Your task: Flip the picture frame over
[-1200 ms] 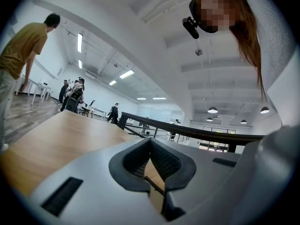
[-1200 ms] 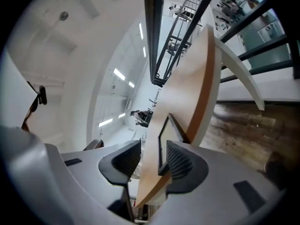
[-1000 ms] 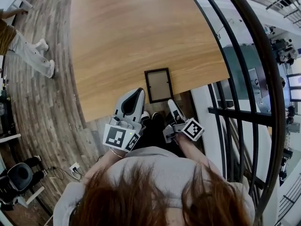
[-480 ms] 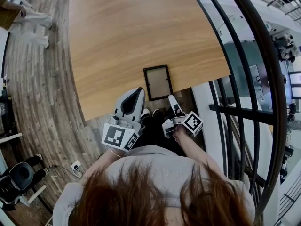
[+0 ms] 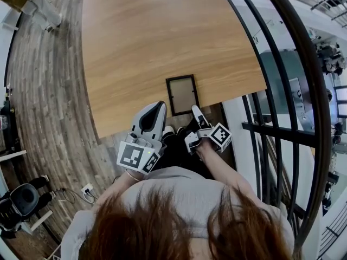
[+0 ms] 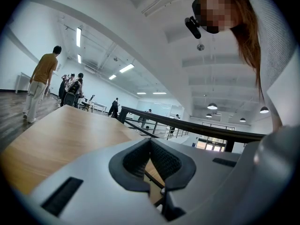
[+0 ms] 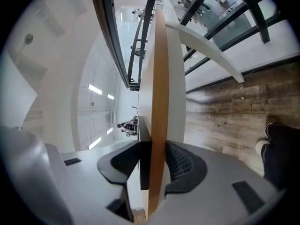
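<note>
The picture frame [image 5: 182, 94], thin and black with a tan centre, lies flat on the wooden table [image 5: 152, 42] close to its near edge. My right gripper [image 5: 194, 110] is at that edge by the frame's near right corner, rolled onto its side. In the right gripper view its jaws [image 7: 152, 146] stand wide, one on each side of the table edge [image 7: 158, 78] and the frame's black rim [image 7: 144, 158]; I see no squeeze. My left gripper [image 5: 161, 106] hovers left of the frame, level, its pads [image 6: 150, 142] meeting at the tips with nothing between them.
A black curved railing [image 5: 282, 91] runs along the right, close to my right arm. My shoes [image 5: 168, 131] stand on the plank floor below the table edge. A person [image 5: 32, 4] walks at the far left, and a chair [image 5: 24, 199] sits at the lower left.
My right gripper has slid in toward the table edge and the frame's near corner, rolling as it went. The left gripper stayed put. The person at the far left walked further away.
</note>
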Motion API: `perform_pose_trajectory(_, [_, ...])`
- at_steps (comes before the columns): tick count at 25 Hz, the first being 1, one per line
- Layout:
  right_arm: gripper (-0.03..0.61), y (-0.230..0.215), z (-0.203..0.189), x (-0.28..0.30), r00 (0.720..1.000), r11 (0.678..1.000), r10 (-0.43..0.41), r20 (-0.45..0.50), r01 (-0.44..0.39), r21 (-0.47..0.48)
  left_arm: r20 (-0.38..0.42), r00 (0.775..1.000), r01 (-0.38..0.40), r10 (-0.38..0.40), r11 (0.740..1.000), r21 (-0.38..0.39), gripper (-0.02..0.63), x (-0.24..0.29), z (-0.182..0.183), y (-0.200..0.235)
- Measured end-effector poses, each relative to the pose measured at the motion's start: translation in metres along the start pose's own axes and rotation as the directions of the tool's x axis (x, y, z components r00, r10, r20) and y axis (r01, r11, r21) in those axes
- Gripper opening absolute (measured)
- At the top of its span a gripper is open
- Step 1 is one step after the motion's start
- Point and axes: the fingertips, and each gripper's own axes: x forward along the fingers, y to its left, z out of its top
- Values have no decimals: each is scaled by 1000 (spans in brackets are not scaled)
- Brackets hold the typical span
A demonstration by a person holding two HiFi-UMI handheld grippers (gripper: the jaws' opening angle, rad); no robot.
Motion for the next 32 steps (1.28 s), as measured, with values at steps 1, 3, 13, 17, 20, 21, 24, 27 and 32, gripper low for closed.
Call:
perform_pose_trajectory(1, [173,-3,1,-1,1000,1000,-7,-1,7,1,-1,1000,0,0,1000,0,6,1,-1,-1])
perform_pose_trajectory(3, [173,-7,2,-3,999,999,-35,0,35,15,-1,1000,2,-2,1000,0,6,2,-2,-3])
perform_pose_trajectory(13, [92,2,-4,-27,997,997,-65,28,64,33,-2,1000,15,-15,1000,5,6,10,0,-5])
perform_pose_trajectory(17, [83,9,1,-28,998,999,-32,55,30,40,4,1000,25,-25,1000,11,6,9,4,-10])
perform_pose_trajectory(20, [81,21,2,-30,998,1000,-6,61,4,30,4,1000,25,-25,1000,13,6,9,5,-9])
perform_pose_trajectory(21, [80,24,4,-30,998,1000,1,65,-2,26,4,1000,24,-24,1000,12,6,9,5,-8])
perform_pose_trajectory(24, [80,28,11,-32,996,1000,8,91,-10,17,7,1000,21,-22,1000,10,6,11,4,-8])
perform_pose_trajectory(27, [80,34,16,-31,995,1000,7,100,-5,-18,9,1000,22,-22,1000,13,6,10,6,-8])
perform_pose_trajectory(32, [78,55,32,-28,993,975,-14,121,40,-219,14,1000,12,-12,1000,12,6,11,9,-3])
